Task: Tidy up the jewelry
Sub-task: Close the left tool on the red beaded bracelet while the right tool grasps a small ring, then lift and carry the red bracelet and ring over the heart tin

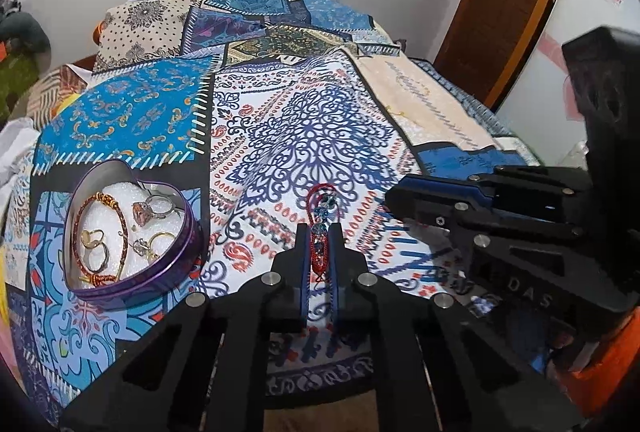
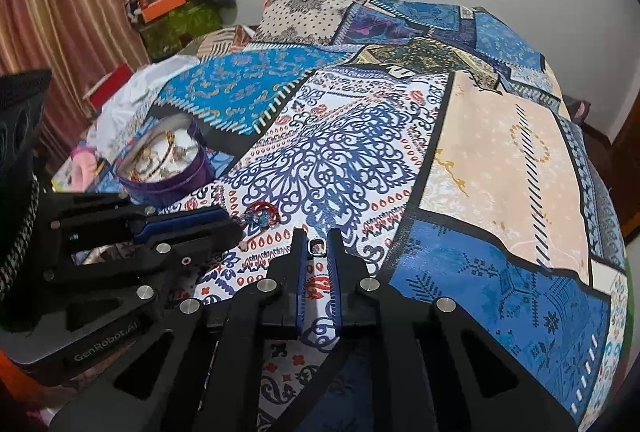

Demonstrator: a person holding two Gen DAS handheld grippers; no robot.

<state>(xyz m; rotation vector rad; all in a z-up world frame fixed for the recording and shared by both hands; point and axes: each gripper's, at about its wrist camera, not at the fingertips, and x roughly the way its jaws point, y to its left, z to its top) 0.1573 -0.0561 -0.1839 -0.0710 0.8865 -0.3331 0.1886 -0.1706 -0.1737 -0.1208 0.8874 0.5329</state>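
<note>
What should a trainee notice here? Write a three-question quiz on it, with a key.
1. True or false: the purple heart-shaped metal tin is empty.
2. What sits between the fingers of the left gripper?
A. a plain gold ring
B. a red chain piece with blue stones
C. a pink-stoned silver ring
3. Which gripper pinches the small square-stoned piece at its fingertips?

Key
1. False: it holds a red braided bracelet and several rings.
2. B.
3. The right gripper.
</note>
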